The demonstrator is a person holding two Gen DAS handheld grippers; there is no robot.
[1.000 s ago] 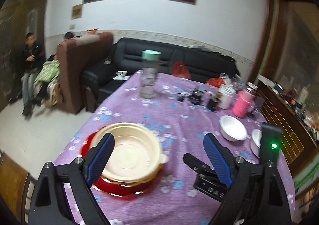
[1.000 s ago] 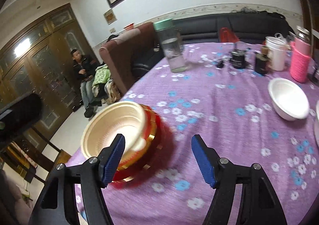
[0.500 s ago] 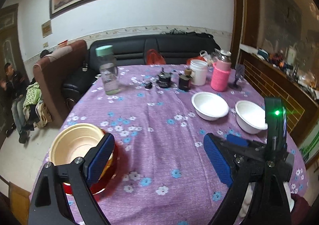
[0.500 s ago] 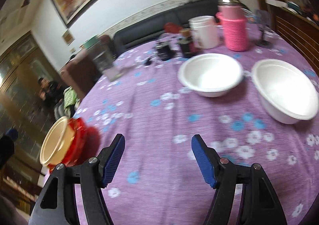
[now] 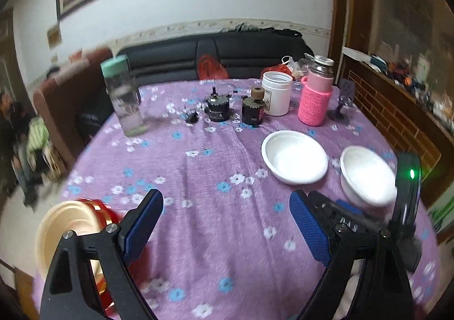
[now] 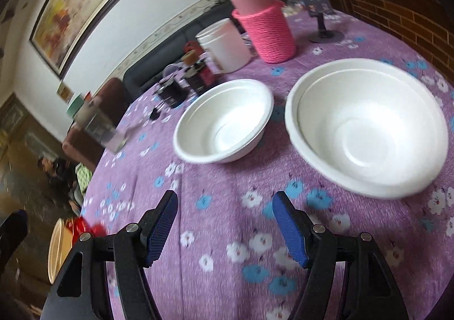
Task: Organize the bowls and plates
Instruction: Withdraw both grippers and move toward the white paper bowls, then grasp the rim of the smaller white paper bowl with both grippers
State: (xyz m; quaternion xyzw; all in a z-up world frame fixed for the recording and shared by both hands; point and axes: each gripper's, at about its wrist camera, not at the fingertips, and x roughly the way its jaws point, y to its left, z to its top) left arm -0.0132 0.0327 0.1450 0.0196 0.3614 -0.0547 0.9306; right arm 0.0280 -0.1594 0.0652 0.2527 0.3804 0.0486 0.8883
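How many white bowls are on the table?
2. One white bowl is near the middle of the purple table; the other white bowl is beside it, closer to the right edge.

Both views have swung away from the cream bowl [image 5: 65, 232] on its red stack, now at the lower left edge, and the right tool [image 6: 224, 223] has closed in on the two white bowls [image 6: 224, 121], which now loom large just ahead of it.

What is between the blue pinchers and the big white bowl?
Nothing but flowery purple tablecloth. In the right wrist view, the open right gripper has bare cloth ahead of it up to the big white bowl.
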